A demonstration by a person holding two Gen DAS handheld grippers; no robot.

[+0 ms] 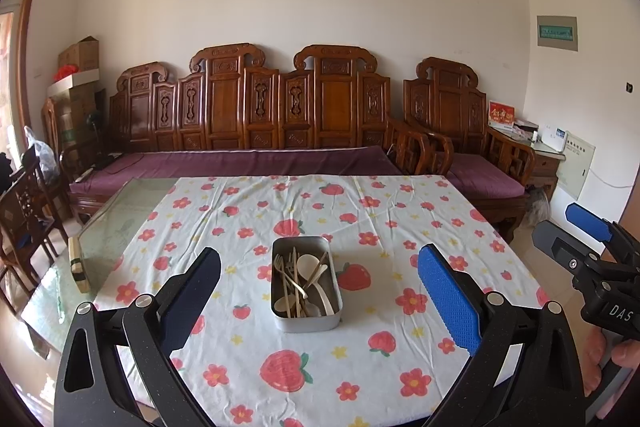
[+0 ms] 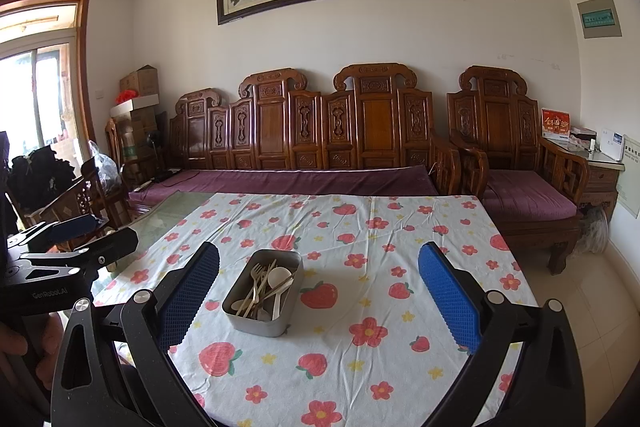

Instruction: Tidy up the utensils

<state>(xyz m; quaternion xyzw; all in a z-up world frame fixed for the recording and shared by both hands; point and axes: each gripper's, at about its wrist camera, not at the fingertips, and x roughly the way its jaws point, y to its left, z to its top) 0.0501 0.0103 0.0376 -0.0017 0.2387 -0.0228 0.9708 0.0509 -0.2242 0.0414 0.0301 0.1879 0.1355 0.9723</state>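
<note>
Metal tin (image 1: 306, 319) of pale utensils (image 1: 304, 281) on floral-clothed table (image 1: 400, 227), left hand-held gripper (image 1: 320, 301) spread wide, right hand-held gripper (image 2: 320, 301) spread wide, both empty

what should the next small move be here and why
Probably lower one hand-held gripper, say the right hand-held gripper, toward the metal tin to pick a single piece. Both it and the left hand-held gripper are open, empty and held back from the tin, while forks and spoons lie jumbled together inside it on the strawberry tablecloth.
</note>
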